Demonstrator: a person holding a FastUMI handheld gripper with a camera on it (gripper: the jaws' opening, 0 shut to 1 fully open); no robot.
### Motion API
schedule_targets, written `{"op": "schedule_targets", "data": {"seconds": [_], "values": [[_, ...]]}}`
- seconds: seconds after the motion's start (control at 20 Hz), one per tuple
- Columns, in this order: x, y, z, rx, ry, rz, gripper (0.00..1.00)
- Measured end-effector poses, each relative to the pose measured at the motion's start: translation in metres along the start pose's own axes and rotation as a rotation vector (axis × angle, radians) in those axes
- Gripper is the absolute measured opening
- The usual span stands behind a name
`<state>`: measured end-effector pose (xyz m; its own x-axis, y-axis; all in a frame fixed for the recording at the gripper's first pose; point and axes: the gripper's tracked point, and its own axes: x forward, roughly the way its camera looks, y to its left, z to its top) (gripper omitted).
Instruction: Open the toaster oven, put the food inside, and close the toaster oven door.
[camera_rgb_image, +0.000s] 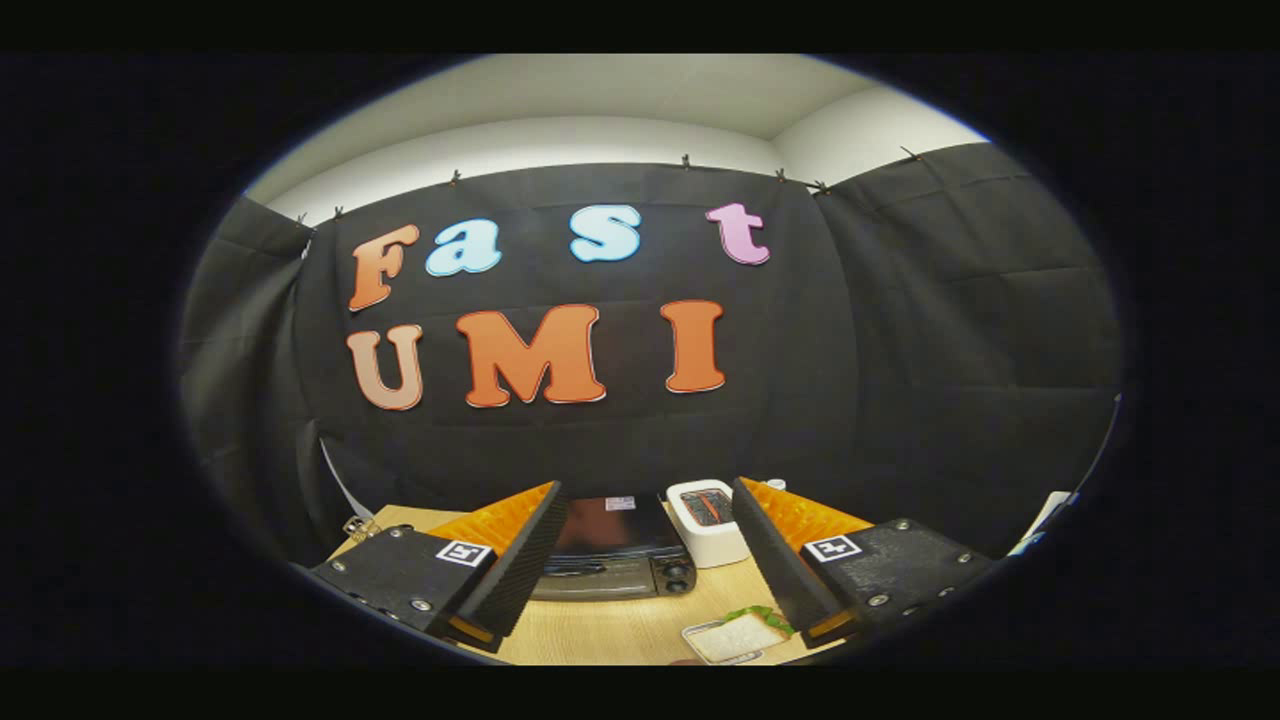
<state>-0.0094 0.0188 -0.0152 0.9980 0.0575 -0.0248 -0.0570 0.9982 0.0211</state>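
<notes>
The toaster oven (612, 560) sits on the wooden bench (620, 630) against the black cloth wall, straight ahead of the jaws and framed in the gap between them, with its door shut and two knobs at its right end. The gripper (640, 575) hangs above the bench with its jaws spread wide and nothing held between them. The food, a sandwich (748, 630) with a bit of green leaf showing, lies on a small white tray (700, 645) closer in than the oven, just inside the right-hand jaw and low down near its base. A white pop-up toaster (708, 520) stands just beside the oven on its right, partly hidden behind that same jaw.
</notes>
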Motion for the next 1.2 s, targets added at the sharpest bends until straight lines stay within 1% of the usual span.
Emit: {"op": "schedule_targets", "data": {"seconds": [0.15,0.3,0.5,0.7,0.8,0.95,1.1,1.2], "values": [[0.004,0.009,0.001,-0.006,-0.004,0.019,0.98],[0.012,0.028,-0.007,0.008,0.015,0.057,0.98],[0.035,0.056,-0.025,0.012,0.038,0.084,0.98],[0.068,0.09,-0.072,0.013,0.136,0.117,0.98],[0.085,0.102,-0.101,-0.041,0.179,0.122,0.98],[0.111,0.108,-0.149,-0.133,0.253,0.101,0.98],[0.13,0.119,-0.187,-0.126,0.327,0.116,0.98],[0.139,0.12,-0.205,-0.135,0.358,0.114,0.99]]}}
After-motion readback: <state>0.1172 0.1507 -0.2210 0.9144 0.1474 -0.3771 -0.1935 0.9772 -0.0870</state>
